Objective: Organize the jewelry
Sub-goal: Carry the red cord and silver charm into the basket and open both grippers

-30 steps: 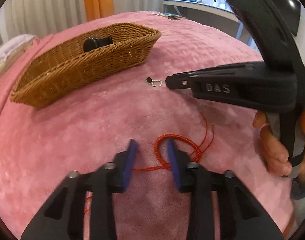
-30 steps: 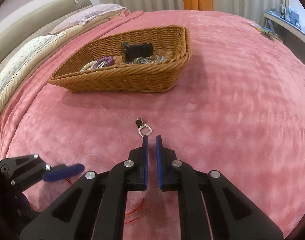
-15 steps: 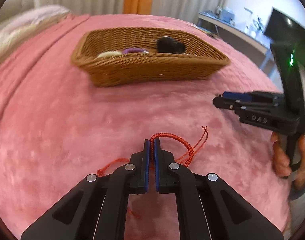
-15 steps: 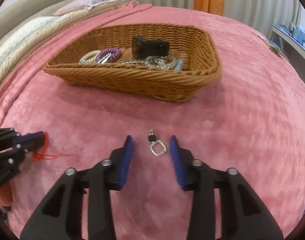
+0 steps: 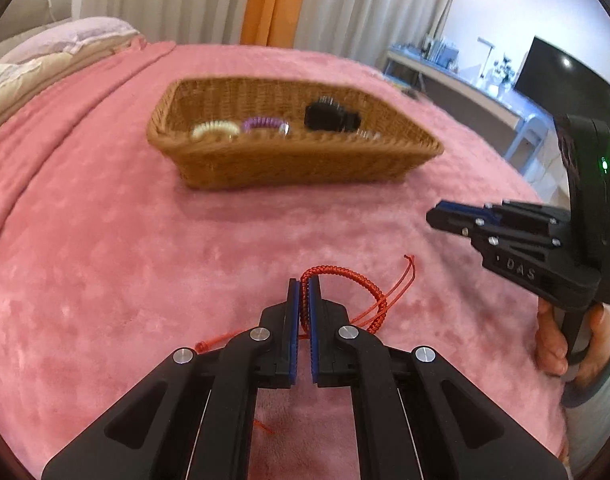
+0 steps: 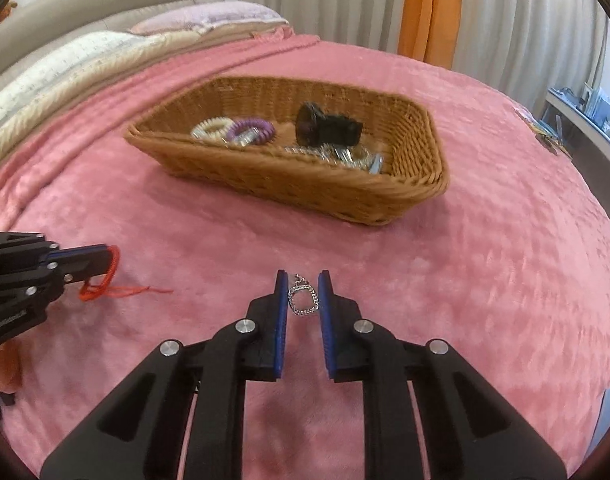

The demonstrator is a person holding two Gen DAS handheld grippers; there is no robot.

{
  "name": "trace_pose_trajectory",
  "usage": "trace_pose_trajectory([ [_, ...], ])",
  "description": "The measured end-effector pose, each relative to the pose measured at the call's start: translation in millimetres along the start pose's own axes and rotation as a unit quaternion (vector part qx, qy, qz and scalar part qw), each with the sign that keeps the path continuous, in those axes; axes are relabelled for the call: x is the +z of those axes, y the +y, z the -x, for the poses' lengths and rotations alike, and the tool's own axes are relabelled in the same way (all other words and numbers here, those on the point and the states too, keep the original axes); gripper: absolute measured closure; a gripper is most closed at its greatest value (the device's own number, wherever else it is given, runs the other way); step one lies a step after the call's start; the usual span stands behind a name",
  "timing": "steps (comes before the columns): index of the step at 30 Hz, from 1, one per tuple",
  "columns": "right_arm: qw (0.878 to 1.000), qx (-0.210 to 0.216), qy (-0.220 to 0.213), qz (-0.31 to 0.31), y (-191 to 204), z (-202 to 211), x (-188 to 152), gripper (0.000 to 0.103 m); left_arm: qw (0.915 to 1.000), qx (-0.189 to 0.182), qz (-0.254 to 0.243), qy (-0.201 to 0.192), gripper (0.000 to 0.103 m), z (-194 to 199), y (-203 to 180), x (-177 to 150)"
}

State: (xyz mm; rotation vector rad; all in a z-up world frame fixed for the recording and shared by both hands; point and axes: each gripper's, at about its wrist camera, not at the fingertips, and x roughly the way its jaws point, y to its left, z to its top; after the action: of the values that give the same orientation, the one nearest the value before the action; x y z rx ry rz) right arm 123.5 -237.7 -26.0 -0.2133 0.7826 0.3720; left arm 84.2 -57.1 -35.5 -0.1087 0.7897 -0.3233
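Observation:
My left gripper (image 5: 304, 285) is shut on a red braided cord bracelet (image 5: 347, 280) and holds it just above the pink blanket; it shows in the right wrist view (image 6: 105, 276) too. My right gripper (image 6: 303, 280) has its jaws narrowly apart around a small silver square pendant (image 6: 303, 300), which seems to touch both pads. A wicker basket (image 6: 421, 184) lies ahead with coil hair ties (image 6: 251, 130), a black clip (image 6: 329, 130) and silver chains (image 6: 341, 156) inside. The basket also shows in the left wrist view (image 5: 289, 168).
The pink blanket (image 6: 505, 280) covers the whole bed. Pillows (image 6: 105, 56) and a headboard lie at the far left. A desk (image 5: 465, 80) and a dark screen (image 5: 565, 76) stand beyond the bed on the right. A hand (image 5: 561, 344) holds the right gripper's handle.
My left gripper closed on the red bracelet and lifted it a little. My right gripper opened, moved over the pendant and narrowed its jaws around it.

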Motion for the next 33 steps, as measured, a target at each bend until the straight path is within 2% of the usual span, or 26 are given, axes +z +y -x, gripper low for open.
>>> trace_pose_trajectory([
  [6, 0.999, 0.011, -0.05, -0.006, 3, 43, 24, 0.09, 0.9989, -0.002, -0.012, -0.045, 0.101, 28, -8, 24],
  [10, 0.996, 0.012, -0.088, -0.005, 3, 65, 57, 0.09, 0.9956, 0.003, -0.032, -0.088, 0.101, 50, -13, 58],
  [13, 0.994, 0.014, -0.103, -0.012, 0, 66, 80, 0.09, 0.9927, 0.013, -0.038, -0.114, 0.101, 53, -13, 86],
  [18, 0.994, 0.034, -0.095, -0.043, -8, 32, 114, 0.09, 0.9911, 0.032, -0.027, -0.126, 0.101, 30, 3, 119],
  [25, 0.992, 0.028, -0.055, -0.106, -40, -43, 148, 0.09, 0.9934, 0.054, -0.016, -0.1, 0.101, -34, 30, 142],
  [30, 0.986, 0.04, -0.039, -0.156, -66, -79, 143, 0.09, 0.9953, 0.055, -0.009, -0.08, 0.1, -61, 45, 143],
  [33, 0.986, 0.041, -0.027, -0.16, -71, -91, 137, 0.09, 0.9964, 0.052, -0.001, -0.068, 0.1, -72, 52, 138],
])
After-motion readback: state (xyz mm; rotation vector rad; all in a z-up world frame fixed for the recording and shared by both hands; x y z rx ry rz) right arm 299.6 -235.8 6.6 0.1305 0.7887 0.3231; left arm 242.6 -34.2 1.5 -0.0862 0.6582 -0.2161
